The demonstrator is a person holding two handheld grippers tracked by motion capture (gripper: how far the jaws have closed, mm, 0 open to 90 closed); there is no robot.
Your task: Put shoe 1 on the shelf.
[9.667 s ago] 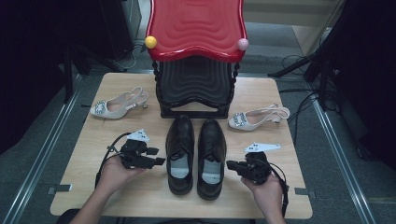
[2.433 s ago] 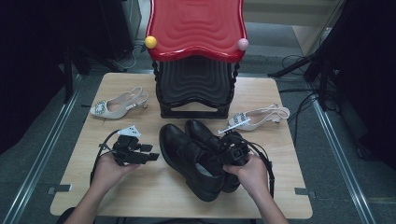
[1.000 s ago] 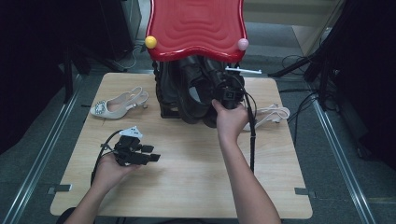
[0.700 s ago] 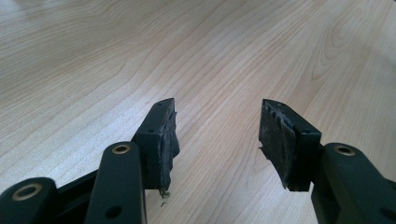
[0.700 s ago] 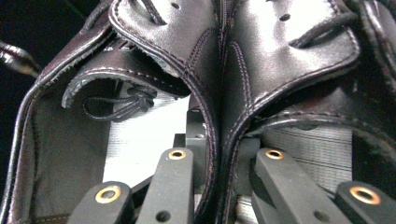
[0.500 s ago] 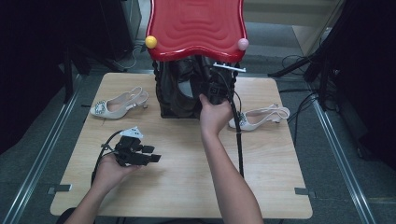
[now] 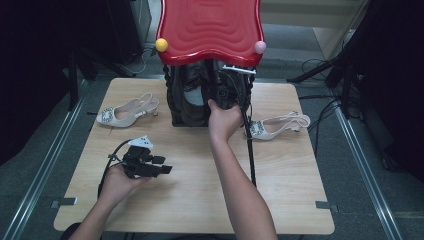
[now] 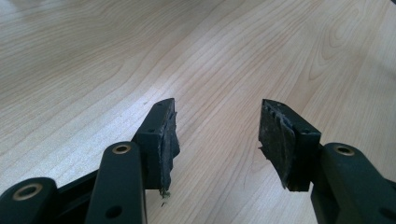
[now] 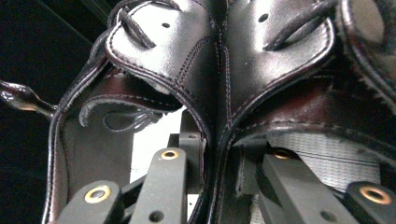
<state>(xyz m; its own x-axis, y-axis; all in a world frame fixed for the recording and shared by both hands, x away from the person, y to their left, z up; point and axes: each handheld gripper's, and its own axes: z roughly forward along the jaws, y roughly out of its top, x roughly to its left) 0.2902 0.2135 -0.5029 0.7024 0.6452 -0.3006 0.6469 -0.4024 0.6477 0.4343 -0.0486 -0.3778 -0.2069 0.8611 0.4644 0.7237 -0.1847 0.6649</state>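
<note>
the right gripper (image 7: 227, 95) reaches under the red top of the shoe rack (image 7: 210, 25) at the far edge of the table (image 7: 290, 200), and its jaws are closed on the pair of black shoes (image 7: 197, 95), one jaw inside each shoe, pinching the two inner walls together. in the right gripper view the black shoes (image 9: 219, 79) sit side by side, their laced fronts pointing away from the camera, the leather edges pressed between the jaws. the shoes are on the rack's shelf beneath the red top. the left gripper (image 7: 150, 165) rests low over the bare wood near the left front of the table; in the left gripper view its jaws stand wide apart with nothing between them. a pale heeled sandal (image 7: 127, 111) lies to the left of the rack and another sandal (image 7: 277, 125) to its right.
</note>
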